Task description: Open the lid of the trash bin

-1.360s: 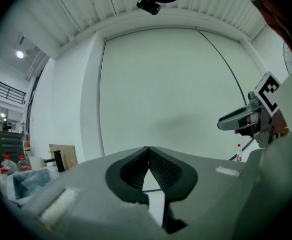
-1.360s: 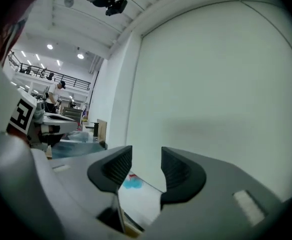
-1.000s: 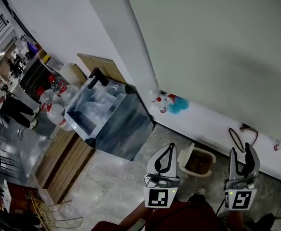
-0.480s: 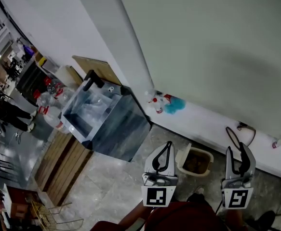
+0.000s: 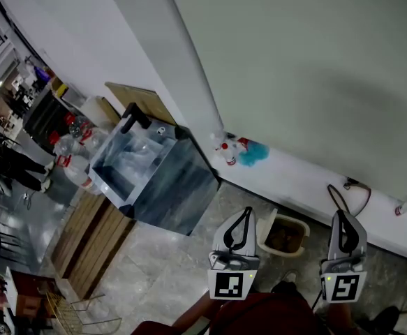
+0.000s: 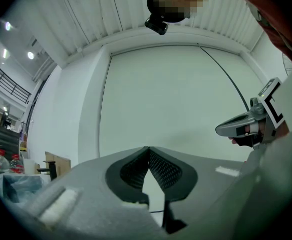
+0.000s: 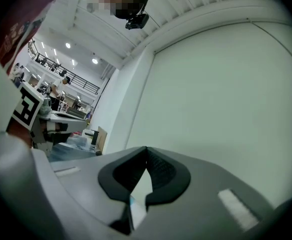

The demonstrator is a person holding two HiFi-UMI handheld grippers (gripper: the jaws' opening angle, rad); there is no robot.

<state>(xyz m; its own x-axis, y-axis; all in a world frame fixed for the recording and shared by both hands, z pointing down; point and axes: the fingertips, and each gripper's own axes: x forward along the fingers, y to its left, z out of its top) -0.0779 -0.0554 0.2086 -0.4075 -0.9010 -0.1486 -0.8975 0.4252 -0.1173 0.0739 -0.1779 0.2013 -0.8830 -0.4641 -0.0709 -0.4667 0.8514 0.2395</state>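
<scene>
In the head view a big dark square bin [image 5: 167, 181] stands on the floor against the white wall, with a glossy top [image 5: 135, 160] and a black handle [image 5: 135, 116] at its far edge. It lies well to the left of both grippers. My left gripper [image 5: 246, 211] hangs low in the middle, jaws shut and empty; its own view shows the tips [image 6: 148, 148] meeting against the bare wall. My right gripper [image 5: 343, 215] has just been closing and now stands shut on nothing, tips [image 7: 146, 148] together. Neither touches the bin.
A small beige tub [image 5: 298, 223] with brown contents sits on the floor between the grippers, by a white ledge [image 5: 294, 180]. The ledge carries spray bottles [image 5: 227, 150], a blue cloth [image 5: 255, 152] and a black cable [image 5: 346, 194]. Water bottles [image 5: 74, 160] and wooden boards [image 5: 88, 239] lie left of the bin.
The right gripper's jaws, wide apart in both earlier frames, have closed tip to tip. The view first shifted slightly; both grippers hold about the same place.
</scene>
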